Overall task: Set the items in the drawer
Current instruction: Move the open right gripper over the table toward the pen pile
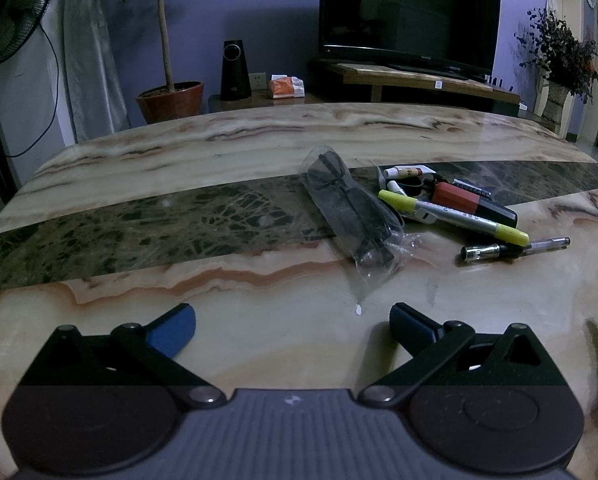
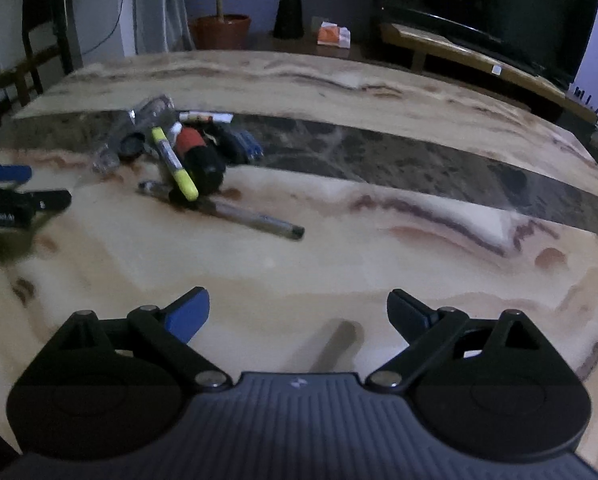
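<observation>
Nearest in the left wrist view, the left gripper (image 1: 293,326) stands with its blue-padded fingers spread wide, holding nothing, low over the marble table (image 1: 179,168). The right gripper (image 2: 298,312) is likewise wide apart and empty; in its view the left tool shows at nine o'clock with white lettering on its side, too blurred to read.

Beyond the left gripper, toward one o'clock, lies the pile of items on the table. A clear plastic bag (image 1: 351,208) with something dark inside lies nearest the middle. Just right of it, a yellow-capped marker (image 1: 455,214) with small print on its silver barrel, illegible here, rests against a red-and-black marker (image 1: 475,202). A clear pen (image 1: 515,249) lies nearest of the pile, at two o'clock. A small white tube (image 1: 409,171) with a printed label, perhaps glue, sits farthest.

The tabletop is cream stone with rust veins and a dark green band across it.

Farther off, at twelve o'clock, stand a dark television (image 1: 409,12), a black speaker (image 1: 235,70), an orange tissue pack (image 1: 286,86), a potted tree (image 1: 171,100) and, at ten o'clock, a fan (image 1: 15,8).
</observation>
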`<state>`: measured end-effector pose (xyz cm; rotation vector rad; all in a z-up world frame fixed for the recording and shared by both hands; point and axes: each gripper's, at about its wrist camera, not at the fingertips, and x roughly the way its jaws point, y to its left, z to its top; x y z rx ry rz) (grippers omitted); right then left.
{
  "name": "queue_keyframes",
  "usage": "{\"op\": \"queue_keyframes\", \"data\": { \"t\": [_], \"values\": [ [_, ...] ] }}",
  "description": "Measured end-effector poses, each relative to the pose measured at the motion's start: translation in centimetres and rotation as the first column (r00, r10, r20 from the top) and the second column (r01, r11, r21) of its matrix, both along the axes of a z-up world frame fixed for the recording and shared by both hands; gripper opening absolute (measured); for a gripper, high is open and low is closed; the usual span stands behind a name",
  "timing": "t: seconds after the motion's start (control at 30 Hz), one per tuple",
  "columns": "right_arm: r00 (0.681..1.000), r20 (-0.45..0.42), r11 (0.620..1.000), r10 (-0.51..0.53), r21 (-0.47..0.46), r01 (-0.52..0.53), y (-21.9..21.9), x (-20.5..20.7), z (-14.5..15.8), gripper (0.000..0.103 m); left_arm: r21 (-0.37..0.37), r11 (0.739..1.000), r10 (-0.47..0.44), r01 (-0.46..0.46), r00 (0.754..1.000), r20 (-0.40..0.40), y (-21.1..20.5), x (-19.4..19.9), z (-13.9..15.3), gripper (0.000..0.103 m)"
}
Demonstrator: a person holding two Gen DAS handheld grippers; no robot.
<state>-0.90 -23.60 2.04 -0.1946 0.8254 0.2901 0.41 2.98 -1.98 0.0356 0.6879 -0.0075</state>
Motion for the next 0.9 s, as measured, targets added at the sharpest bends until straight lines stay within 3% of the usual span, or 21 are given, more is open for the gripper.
{"op": "queue_keyframes", "data": {
  "t": [0.23, 0.3, 0.5, 0.9],
  "values": [
    [0.997, 0.054, 0.998, 0.053, 0.04, -0.055, 1.3, 0.1, 0.6, 0.094, 0.0, 1.0, 0.0, 0.0, 1.0, 0.0, 0.0, 0.0, 0.0, 0.103],
    [0.992, 0.09, 0.993, 0.093, 0.066, -0.099, 1.6, 0.1, 0.9, 0.083, 0.0, 1.0, 0.0, 0.0, 1.0, 0.0, 0.0, 0.0, 0.0, 0.103],
    [0.984, 0.124, 0.985, 0.127, 0.098, -0.14, 2.4, 1.1, 1.0, 0.074, 0.0, 1.0, 0.0, 0.0, 1.0, 0.0, 0.0, 0.0, 0.0, 0.103],
    [0.962, 0.156, 0.958, 0.224, 0.143, -0.247, 3.5, 3.1, 0.8, 0.074, 0.0, 1.0, 0.0, 0.0, 1.0, 0.0, 0.0, 0.0, 0.0, 0.103]
  ]
}}
